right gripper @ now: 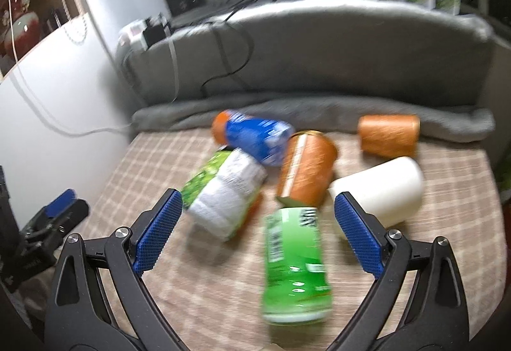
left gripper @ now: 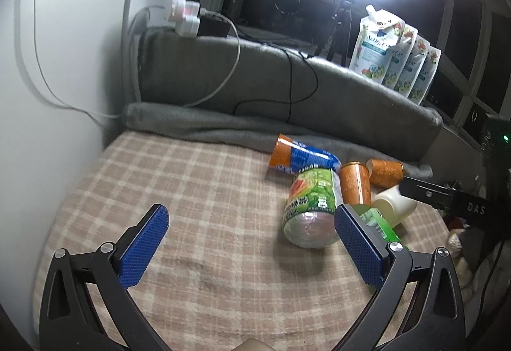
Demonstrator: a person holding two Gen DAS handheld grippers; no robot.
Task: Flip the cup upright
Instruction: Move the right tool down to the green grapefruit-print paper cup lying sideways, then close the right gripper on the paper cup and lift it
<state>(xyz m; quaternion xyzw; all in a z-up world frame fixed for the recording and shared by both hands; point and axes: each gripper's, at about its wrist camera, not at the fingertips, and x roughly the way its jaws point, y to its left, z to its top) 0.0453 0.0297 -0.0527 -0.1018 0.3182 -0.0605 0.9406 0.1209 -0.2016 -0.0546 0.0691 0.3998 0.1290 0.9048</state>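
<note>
Cups lie toppled ahead of both claws; green cup [right gripper: 295, 265] lies between the wide-open, empty right claw [right gripper: 257, 234]; left claw [left gripper: 252, 247] gapes empty.

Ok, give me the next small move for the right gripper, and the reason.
Probably ease the right gripper forward and down over the green cup. That cup lies on its side on the checked cloth, nearest the open jaws and between them; nothing is held yet.

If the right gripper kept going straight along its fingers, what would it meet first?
Probably the bright green cup lying between the open right gripper fingers; the orange cup lies just beyond it.
</note>
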